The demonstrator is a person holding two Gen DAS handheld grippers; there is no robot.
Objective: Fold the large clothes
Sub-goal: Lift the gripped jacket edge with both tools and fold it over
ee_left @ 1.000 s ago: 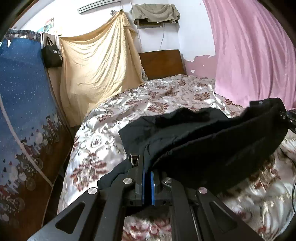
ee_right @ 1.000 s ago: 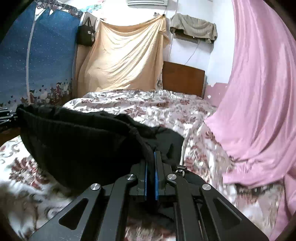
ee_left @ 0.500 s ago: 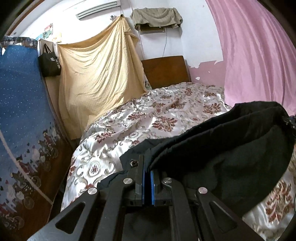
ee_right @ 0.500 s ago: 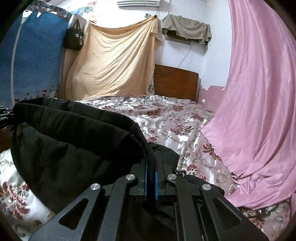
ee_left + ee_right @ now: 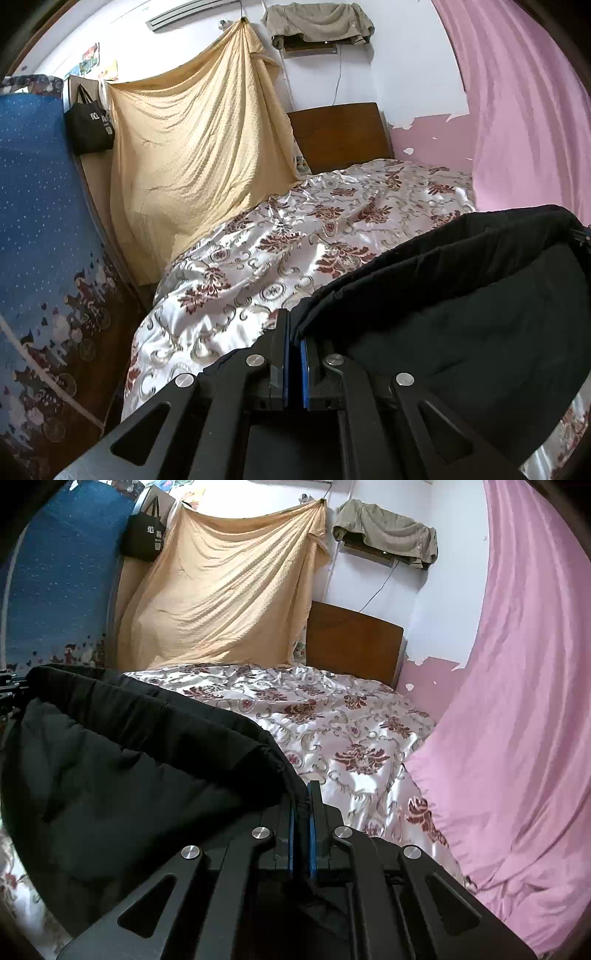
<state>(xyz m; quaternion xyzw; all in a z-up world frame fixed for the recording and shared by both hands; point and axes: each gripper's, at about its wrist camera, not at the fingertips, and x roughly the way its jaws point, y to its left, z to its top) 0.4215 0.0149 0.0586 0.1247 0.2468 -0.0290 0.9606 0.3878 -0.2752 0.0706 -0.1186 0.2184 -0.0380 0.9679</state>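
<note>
A large black garment [image 5: 461, 314] hangs between my two grippers above the bed; it also shows in the right wrist view [image 5: 122, 775]. My left gripper [image 5: 293, 328] is shut on its left edge. My right gripper [image 5: 303, 801] is shut on its right edge. The cloth's top hem stretches in a sagging band from one gripper to the other, and the body of it droops below. The lower part of the garment is hidden behind the gripper bodies.
The bed has a shiny floral cover [image 5: 295, 251] and a wooden headboard [image 5: 351, 646]. A pink curtain [image 5: 517, 701] hangs on the right, a beige sheet [image 5: 192, 155] at the back, and a blue patterned panel [image 5: 37, 221] on the left.
Both grippers have risen with the black garment, lifting it off the bed cover. More bare bed cover now shows beyond it.
</note>
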